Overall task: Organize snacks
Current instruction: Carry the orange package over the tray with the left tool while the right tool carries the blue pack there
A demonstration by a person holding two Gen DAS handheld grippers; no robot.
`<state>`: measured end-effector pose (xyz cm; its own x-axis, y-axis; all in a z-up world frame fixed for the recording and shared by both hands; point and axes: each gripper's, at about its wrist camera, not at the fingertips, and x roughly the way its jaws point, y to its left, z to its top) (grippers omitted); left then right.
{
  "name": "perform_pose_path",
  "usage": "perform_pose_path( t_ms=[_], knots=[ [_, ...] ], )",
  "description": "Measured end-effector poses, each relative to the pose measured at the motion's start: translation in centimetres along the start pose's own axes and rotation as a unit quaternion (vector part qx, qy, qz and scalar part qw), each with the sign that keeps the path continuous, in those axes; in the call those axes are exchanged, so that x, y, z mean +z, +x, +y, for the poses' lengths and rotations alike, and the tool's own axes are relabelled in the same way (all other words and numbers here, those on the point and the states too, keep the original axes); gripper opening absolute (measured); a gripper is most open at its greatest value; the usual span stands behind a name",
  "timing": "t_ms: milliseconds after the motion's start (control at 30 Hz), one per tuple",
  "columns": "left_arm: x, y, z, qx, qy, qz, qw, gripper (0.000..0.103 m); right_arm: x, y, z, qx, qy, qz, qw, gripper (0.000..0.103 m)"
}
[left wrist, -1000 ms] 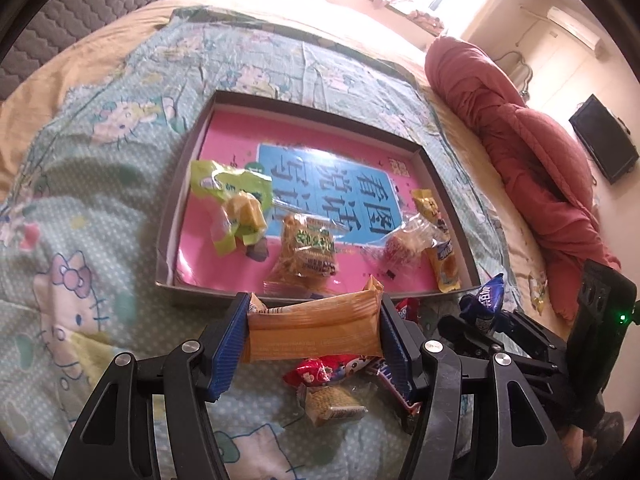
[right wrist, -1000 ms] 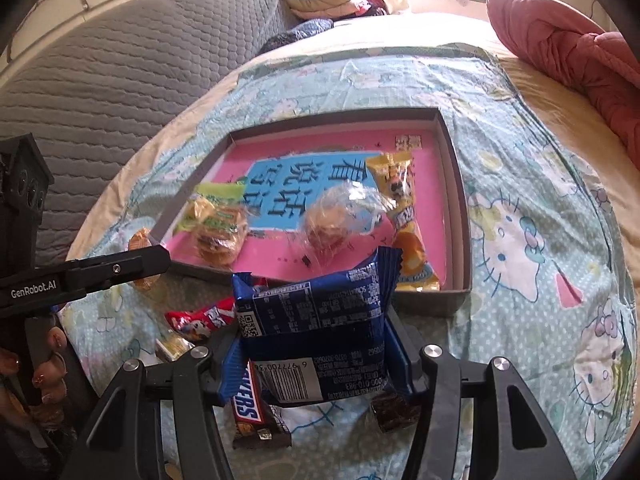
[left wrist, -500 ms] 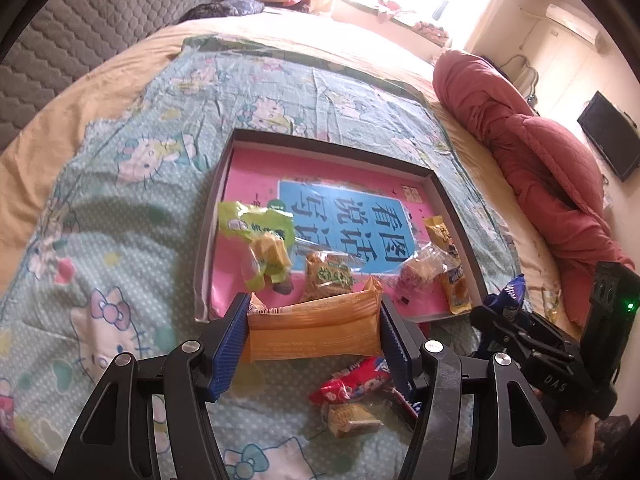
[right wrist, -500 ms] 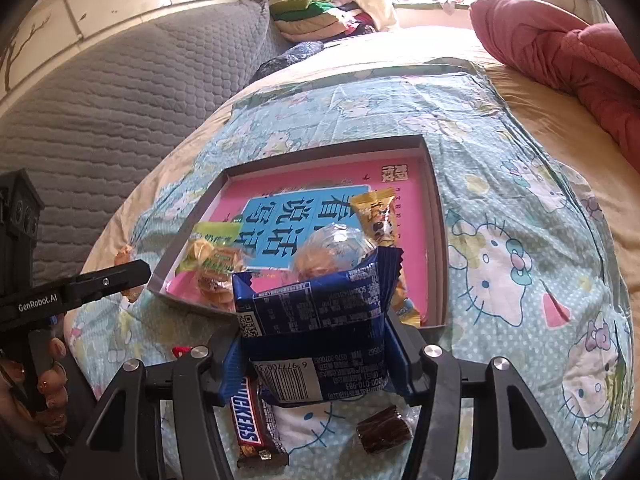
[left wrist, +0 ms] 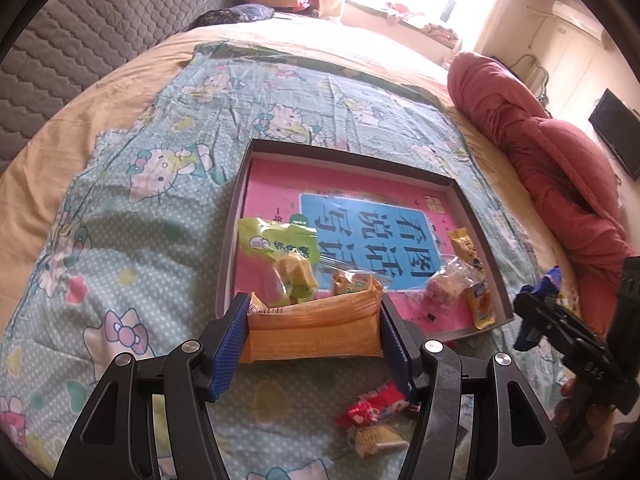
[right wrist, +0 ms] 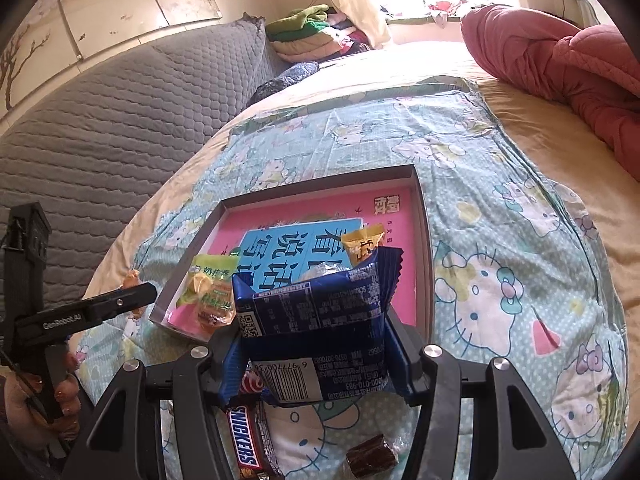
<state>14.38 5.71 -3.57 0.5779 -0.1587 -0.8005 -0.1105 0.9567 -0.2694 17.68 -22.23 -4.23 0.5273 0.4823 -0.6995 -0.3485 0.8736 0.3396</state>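
A shallow grey tray (left wrist: 348, 159) with a pink and blue printed floor lies on the bed; it also shows in the right wrist view (right wrist: 425, 216). In it lie a green packet (left wrist: 276, 242), a clear-wrapped cake (left wrist: 448, 284) and a yellow packet (left wrist: 476, 300). My left gripper (left wrist: 314, 334) is shut on an orange snack packet (left wrist: 314, 330), held above the tray's near edge. My right gripper (right wrist: 316, 344) is shut on a dark blue snack packet (right wrist: 316, 316), held above the tray's near edge.
Loose snacks lie on the Hello Kitty sheet (left wrist: 132, 248) in front of the tray: a red packet (left wrist: 372, 406), a biscuit pack (left wrist: 376, 440), a Snickers bar (right wrist: 246, 440) and a brown sweet (right wrist: 370, 458). A red quilt (left wrist: 552, 168) lies at right, a grey headboard (right wrist: 100, 120) at left.
Both grippers have risen and drawn back from the tray with their packets still held. The tray now looks smaller and farther off in both views.
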Motion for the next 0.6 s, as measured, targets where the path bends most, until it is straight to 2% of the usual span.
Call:
perform_pose_path(
  t_ms=[367,600],
  knots=[
    [-0.6,2.7,-0.1,0.029,0.029,0.008,0.9991,0.064,0.6,1.0,-0.6,-0.001,0.007,-0.001,1.000,0.058],
    [-0.7,3.8,-0.1,0.022,0.036,0.014,0.9990,0.064,0.7,2.0,-0.7,-0.004,0.008,0.002,1.000,0.058]
  ],
)
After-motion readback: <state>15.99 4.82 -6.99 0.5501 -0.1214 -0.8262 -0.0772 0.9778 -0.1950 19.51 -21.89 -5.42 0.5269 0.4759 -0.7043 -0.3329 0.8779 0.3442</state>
